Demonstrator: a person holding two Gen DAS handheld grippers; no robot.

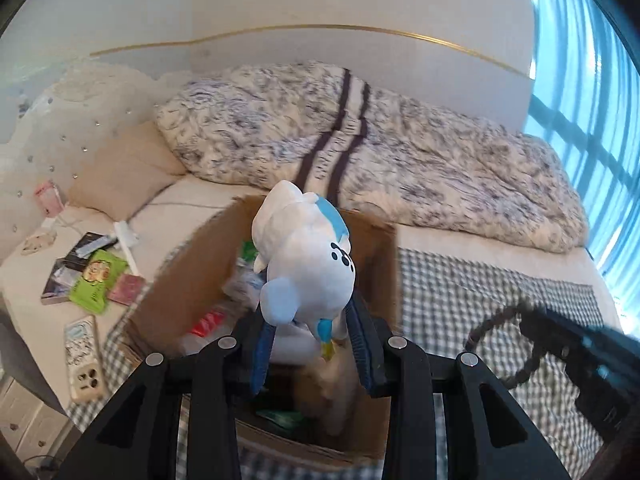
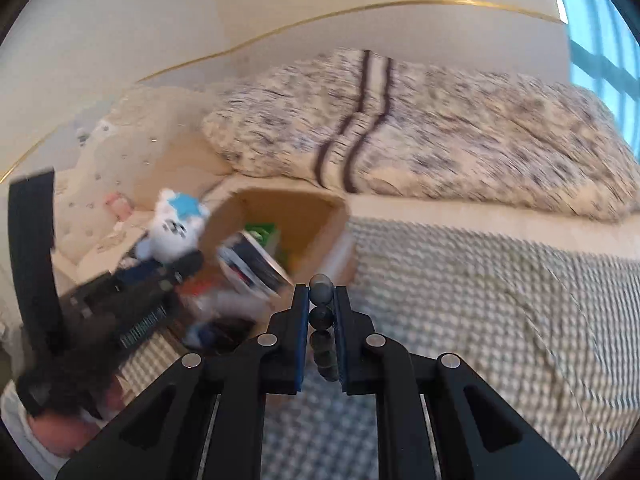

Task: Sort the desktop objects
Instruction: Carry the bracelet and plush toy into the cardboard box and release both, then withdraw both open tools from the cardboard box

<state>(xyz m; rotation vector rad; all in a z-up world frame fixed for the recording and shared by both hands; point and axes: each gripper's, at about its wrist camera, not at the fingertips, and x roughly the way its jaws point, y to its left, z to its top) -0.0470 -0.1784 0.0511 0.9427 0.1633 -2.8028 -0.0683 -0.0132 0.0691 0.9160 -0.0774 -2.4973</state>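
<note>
A white and blue plush toy point(image 1: 308, 264) hangs over an open cardboard box point(image 1: 192, 264) that stands on the bed. My left gripper point(image 1: 310, 312) is shut on the toy's lower part. Inside the box lie several items, among them something red and something green. To the right, my right gripper point(image 1: 560, 340) carries a string of dark beads point(image 1: 492, 320). In the right wrist view my right gripper point(image 2: 322, 292) is shut on the dark beads point(image 2: 321, 288), just right of the box point(image 2: 316, 216). The plush toy point(image 2: 176, 228) and left gripper point(image 2: 160, 272) show blurred at the left, and a book point(image 2: 256, 268) leans inside the box.
A checked cloth point(image 1: 480, 300) covers the bed around the box. A patterned duvet point(image 1: 400, 160) lies bunched behind, with a beige pillow point(image 1: 120, 172) to its left. On the left surface lie a green pack point(image 1: 96, 280), a pink card point(image 1: 126, 288) and a phone point(image 1: 82, 356).
</note>
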